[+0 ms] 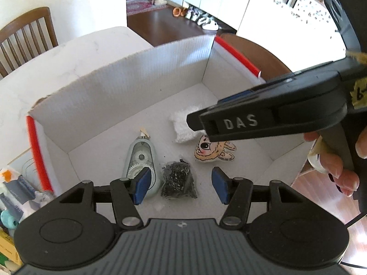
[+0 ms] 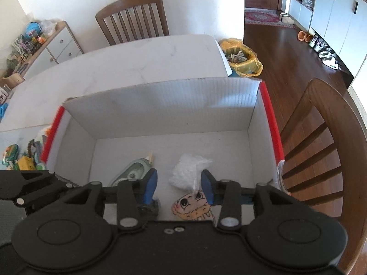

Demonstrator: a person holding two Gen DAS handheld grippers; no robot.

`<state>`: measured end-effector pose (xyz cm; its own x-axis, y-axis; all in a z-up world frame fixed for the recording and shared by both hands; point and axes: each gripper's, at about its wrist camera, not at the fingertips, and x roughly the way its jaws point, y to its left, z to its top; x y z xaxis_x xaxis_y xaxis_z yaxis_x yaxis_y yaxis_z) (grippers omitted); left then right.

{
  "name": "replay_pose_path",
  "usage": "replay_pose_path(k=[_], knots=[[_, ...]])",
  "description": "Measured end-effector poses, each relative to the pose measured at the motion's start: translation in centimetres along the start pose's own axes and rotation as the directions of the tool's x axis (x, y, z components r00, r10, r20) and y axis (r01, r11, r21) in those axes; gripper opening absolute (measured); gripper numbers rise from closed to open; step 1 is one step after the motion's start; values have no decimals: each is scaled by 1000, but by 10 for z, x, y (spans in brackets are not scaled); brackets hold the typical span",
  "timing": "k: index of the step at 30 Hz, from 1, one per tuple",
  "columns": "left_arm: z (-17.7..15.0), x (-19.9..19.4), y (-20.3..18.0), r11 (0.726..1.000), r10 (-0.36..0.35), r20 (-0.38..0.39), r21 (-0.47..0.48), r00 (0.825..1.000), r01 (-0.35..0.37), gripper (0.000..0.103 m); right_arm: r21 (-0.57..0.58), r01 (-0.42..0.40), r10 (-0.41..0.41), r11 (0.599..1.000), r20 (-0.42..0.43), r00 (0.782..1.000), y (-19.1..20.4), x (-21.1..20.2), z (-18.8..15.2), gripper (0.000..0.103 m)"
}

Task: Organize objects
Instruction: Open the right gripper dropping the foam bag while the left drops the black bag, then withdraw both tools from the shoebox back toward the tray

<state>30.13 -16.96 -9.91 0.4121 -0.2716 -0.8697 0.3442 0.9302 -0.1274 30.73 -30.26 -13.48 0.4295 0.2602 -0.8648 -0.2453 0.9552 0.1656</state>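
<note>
While both are hovering over the white box [image 1: 142, 78], left gripper [image 1: 181, 186] and right gripper [image 2: 179, 186] gaping empty, touching nothing, tape dispenser [image 1: 141, 160], dark packet [image 1: 179, 181], cartoon charm [image 1: 214, 151], white pouch [image 1: 183, 126] lying on the box floor.

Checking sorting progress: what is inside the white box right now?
Inside the white box lie four things: a pale green tape dispenser, a small bag of dark bits, a cartoon-face charm and a white fluffy wad. The right tool covers part of the floor.
</note>
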Motion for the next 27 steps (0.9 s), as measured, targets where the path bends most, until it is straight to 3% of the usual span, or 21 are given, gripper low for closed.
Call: replay_pose_path(k=[19,27], knots=[[-40,-89,52,999,-5,195,-46,981,14,57,-7,-63,64,998,129,990,37,-62,-25,50],[-70,-130,92,998,40,260,-57,965,-26,57,-19,-85,87,996,174,981,74,-75,-41,61]])
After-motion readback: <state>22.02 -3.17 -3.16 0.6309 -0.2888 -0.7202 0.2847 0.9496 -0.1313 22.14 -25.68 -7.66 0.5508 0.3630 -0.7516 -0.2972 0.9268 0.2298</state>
